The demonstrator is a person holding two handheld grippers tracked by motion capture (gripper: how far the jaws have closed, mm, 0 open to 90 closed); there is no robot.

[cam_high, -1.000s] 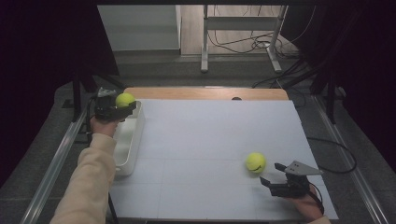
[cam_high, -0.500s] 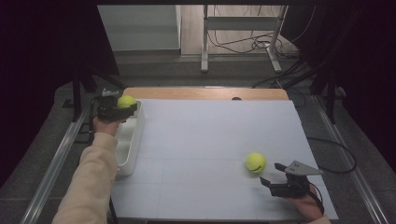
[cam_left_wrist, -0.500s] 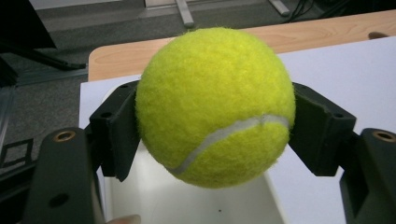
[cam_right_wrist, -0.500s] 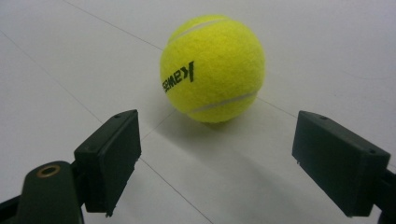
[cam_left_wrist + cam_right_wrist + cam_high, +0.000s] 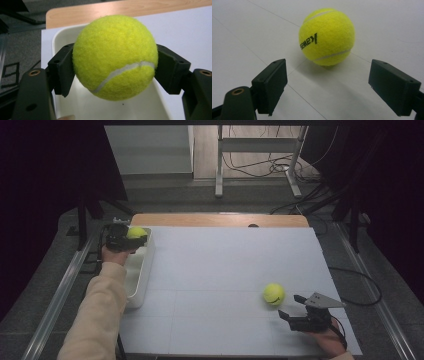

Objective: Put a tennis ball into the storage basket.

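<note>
At the upper left of the high view, the left gripper [image 5: 131,240] squeezes a yellow tennis ball [image 5: 135,232] between its jaws, right over the far end of the white bin [image 5: 141,270]. The ball sits near the bin's edge, so if the jaws let go a bit off to the side, I think it could hit the rim, bounce out and roll away on the white table [image 5: 225,270]. At the lower right, the right gripper [image 5: 295,309] waits with its jaws wide apart, holding nothing, just behind a second tennis ball [image 5: 274,294]. A bump could send that ball rolling.
</note>
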